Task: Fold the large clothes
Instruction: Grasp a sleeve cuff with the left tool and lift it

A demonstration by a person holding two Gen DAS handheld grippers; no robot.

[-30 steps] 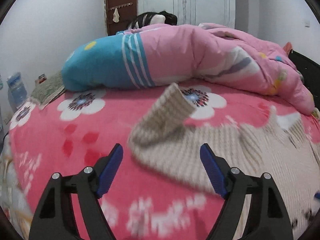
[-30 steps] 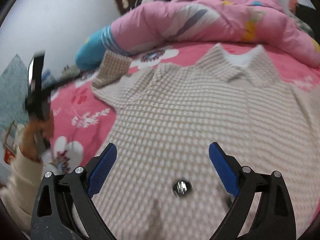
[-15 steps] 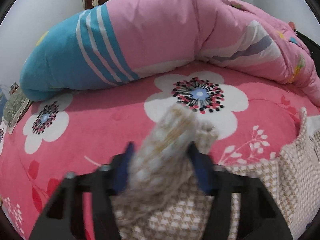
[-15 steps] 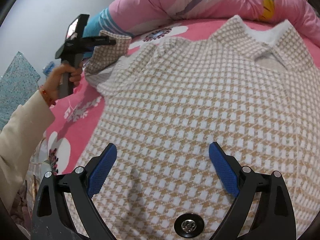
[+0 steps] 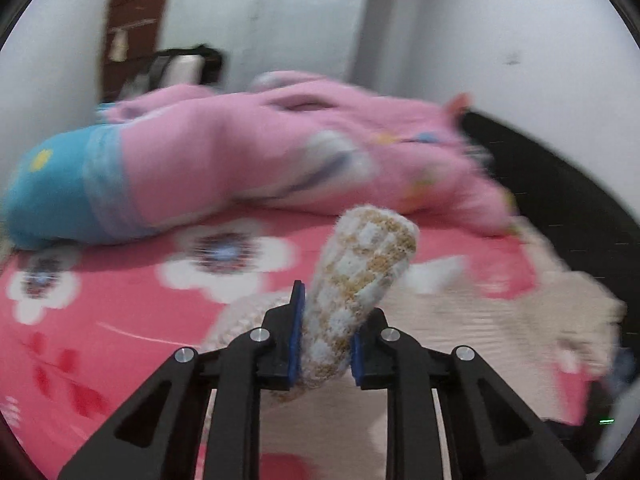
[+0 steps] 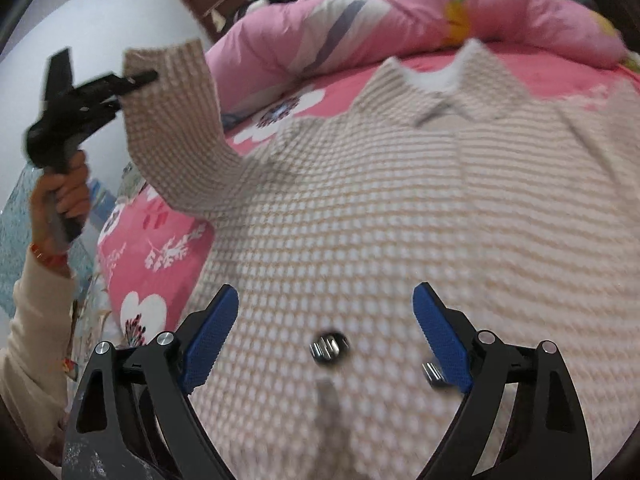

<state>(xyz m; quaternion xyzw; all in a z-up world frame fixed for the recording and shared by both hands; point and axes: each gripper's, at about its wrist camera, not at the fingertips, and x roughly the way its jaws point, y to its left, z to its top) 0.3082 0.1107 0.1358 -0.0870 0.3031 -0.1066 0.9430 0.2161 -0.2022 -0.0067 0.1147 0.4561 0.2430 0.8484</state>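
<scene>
- Right gripper (image 6: 324, 336): nearest item; jaws spread wide and holding nothing, poised above the lower front of the sweater.
- Button (image 6: 329, 349): round, metallic, on the sweater between the right gripper's blue pads.
- Sweater (image 6: 380, 208): beige-and-white check knit, spread flat on the bed with the collar at the far end; most of the body lies on the bedspread.
- Left gripper (image 5: 325, 344): jaws clamped narrowly on the cuff of the sleeve.
- Sleeve (image 6: 172, 120): lifted clear of the bed, its cuff (image 5: 362, 276) standing up between the pads.
- Left hand (image 6: 60, 196): grips the left gripper's handle.
- Bedspread (image 5: 120, 304): red-pink with white flowers.
- Quilt (image 5: 224, 160): pink with a blue end, bunched along the far side of the bed.
- Door (image 5: 132, 24): brown, in the far wall.
</scene>
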